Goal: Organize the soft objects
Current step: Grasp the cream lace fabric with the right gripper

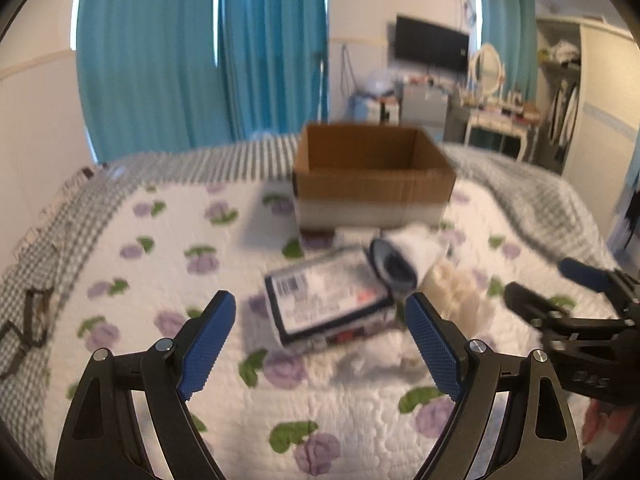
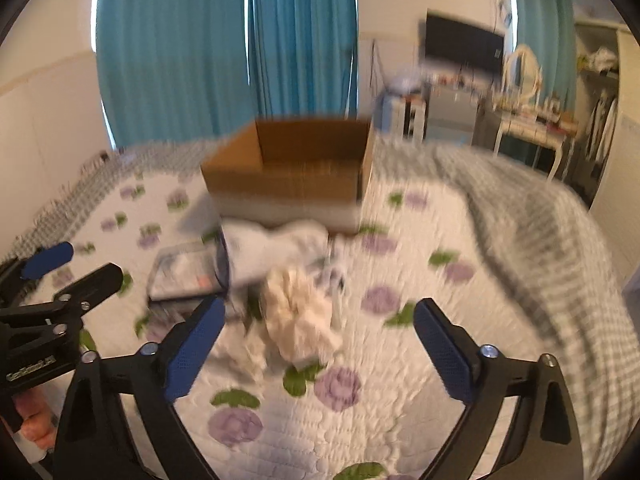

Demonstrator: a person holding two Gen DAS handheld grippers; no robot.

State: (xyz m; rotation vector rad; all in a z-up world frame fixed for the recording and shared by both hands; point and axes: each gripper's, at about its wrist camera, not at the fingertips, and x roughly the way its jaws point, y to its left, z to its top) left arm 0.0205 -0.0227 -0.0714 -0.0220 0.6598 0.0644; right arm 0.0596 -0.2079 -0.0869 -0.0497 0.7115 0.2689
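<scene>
On the bed, spread with a white quilt printed in purple flowers and green leaves, a small heap of soft things lay just in front of an open cardboard box. Nearest the left tool was a flat packet in clear wrapping with a dark border; it bore a white label with a barcode and a small red mark, but the print was too blurred to read. Touching its far right corner lay a rolled white cloth with a dark blue opening facing the camera. Just right of the packet sat a crumpled cream cloth, loosely bunched, with more white fabric between it and the box.

The left tool stood released, its blue pads wide apart and holding nothing, hovering over the quilt before the packet. The right tool was likewise spread and bare, with the cream cloth lying between its fingers in view. White lettering on the left tool's body, seen from the right wrist, was illegible.
</scene>
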